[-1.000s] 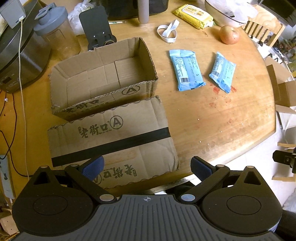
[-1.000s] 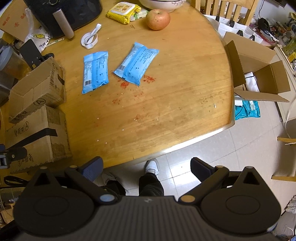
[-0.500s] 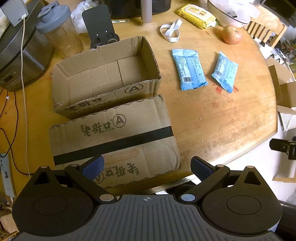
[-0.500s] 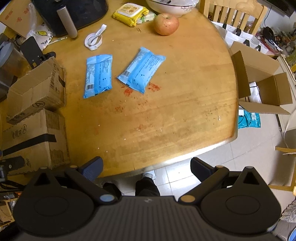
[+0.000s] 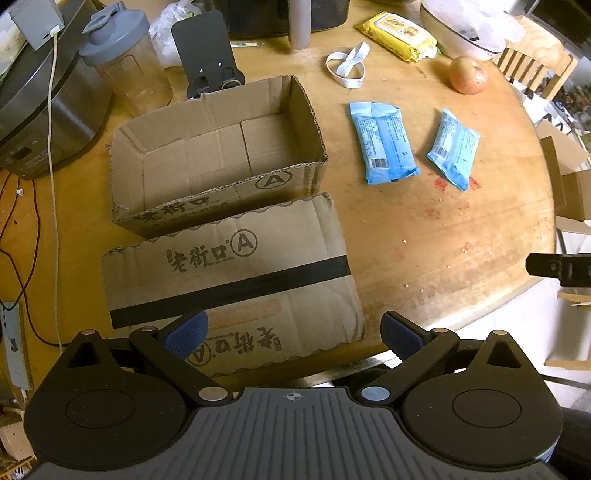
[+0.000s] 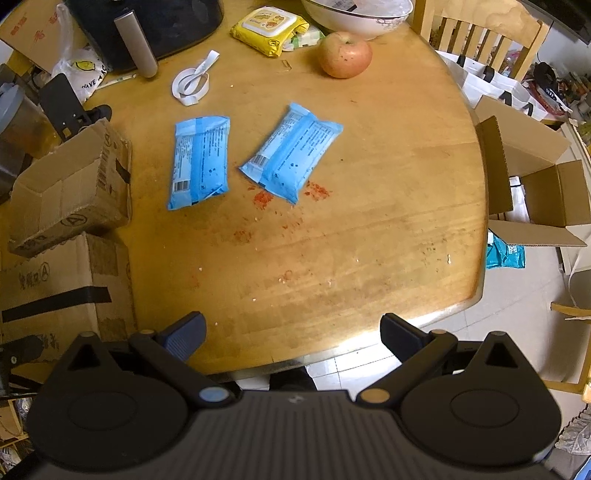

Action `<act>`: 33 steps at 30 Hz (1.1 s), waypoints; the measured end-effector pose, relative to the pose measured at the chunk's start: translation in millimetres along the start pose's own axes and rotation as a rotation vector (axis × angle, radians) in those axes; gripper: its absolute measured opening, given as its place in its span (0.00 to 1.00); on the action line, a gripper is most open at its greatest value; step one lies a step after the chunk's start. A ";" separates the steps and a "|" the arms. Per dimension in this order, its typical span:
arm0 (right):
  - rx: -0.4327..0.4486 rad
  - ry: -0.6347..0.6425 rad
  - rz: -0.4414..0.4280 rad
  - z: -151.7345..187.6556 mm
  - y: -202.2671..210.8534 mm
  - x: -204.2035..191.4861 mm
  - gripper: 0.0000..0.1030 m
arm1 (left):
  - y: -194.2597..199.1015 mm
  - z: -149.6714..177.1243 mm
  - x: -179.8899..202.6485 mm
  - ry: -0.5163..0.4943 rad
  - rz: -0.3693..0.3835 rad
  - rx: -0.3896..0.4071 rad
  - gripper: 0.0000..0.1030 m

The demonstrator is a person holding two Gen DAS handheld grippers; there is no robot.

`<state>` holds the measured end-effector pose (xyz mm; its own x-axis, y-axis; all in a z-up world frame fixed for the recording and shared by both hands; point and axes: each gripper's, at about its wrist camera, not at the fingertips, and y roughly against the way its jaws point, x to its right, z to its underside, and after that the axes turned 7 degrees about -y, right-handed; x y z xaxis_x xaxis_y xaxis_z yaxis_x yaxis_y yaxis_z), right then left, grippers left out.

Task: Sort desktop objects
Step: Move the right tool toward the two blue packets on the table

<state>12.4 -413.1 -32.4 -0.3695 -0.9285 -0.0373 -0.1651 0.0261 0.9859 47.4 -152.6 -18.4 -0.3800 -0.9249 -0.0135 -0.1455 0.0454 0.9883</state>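
Two blue packets lie flat on the round wooden table (image 6: 369, 206): one (image 6: 199, 160) nearer the boxes, the other (image 6: 293, 151) to its right; the left wrist view shows them as packet (image 5: 384, 142) and packet (image 5: 454, 147). An open cardboard box (image 5: 218, 151) with nothing in it sits left of them, behind an upturned cardboard box (image 5: 232, 280). My left gripper (image 5: 293, 330) hangs open over the upturned box's near edge. My right gripper (image 6: 291, 328) is open above the table's front edge, well short of the packets.
At the back stand an apple (image 6: 345, 53), a yellow wipes pack (image 6: 269, 26), a white bowl (image 6: 354, 14), a white strap loop (image 6: 192, 83), a shaker bottle (image 5: 125, 59), a black stand (image 5: 207, 51) and a dark appliance (image 5: 40, 110). An open box (image 6: 532, 184) sits on the floor at right.
Both grippers have moved forward over the table, so the boxes and packets sit lower and nearer in view. Both stay open and hold nothing.
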 end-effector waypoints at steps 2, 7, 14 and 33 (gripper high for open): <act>-0.001 0.000 0.003 -3.1 -1.8 -1.1 1.00 | 0.5 -0.1 -0.1 -0.001 -0.001 0.001 1.00; -0.001 -0.003 0.004 -10.8 -5.6 -4.4 1.00 | 1.4 0.2 1.4 0.000 -0.004 -0.001 1.00; -0.005 -0.003 0.012 -21.1 -13.1 -10.0 1.00 | 1.2 0.1 0.6 -0.004 -0.001 -0.002 1.00; -0.009 -0.018 0.028 -45.9 -30.0 -18.0 1.00 | -1.0 1.7 -2.0 -0.009 0.003 -0.010 1.00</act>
<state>66.0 -414.2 -53.8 -0.3899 -0.9208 -0.0126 -0.1459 0.0483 0.9881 46.8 -150.2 -19.7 -0.3882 -0.9215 -0.0122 -0.1355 0.0439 0.9898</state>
